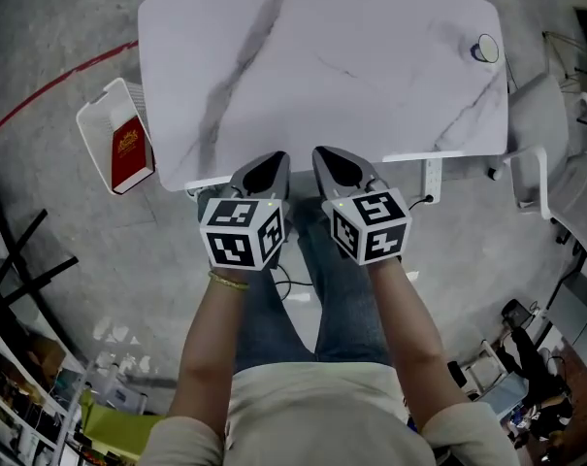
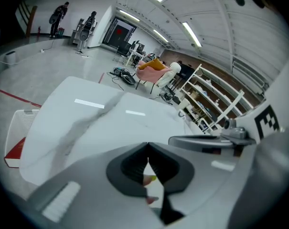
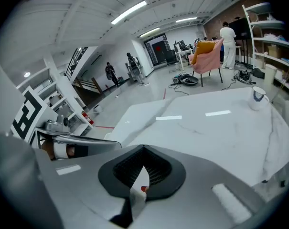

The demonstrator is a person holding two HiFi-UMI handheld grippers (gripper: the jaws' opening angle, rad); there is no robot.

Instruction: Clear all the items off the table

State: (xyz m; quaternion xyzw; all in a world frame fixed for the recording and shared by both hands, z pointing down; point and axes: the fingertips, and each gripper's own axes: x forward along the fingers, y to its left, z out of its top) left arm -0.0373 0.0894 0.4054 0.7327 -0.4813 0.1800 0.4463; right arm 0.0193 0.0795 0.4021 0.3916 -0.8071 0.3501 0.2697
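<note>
Currently L tongs (image 1: pixel 271 166) & R tongs (image 1: pixel 332 165) fully closed, empty, at table (image 1: pixel 371 56) edge.

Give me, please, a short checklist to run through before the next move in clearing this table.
1. Left gripper empty, fingers together: ok.
2. Right gripper empty, fingers together: ok.
3. Table cleared: not ok; a small white cup stands at its far right corner.
4. Tabletop between the grippers and the cup free of other things: ok.
5. Basket on the floor left of the table, with a red box in it: ok.
6. Cup empty: cannot tell.
</note>
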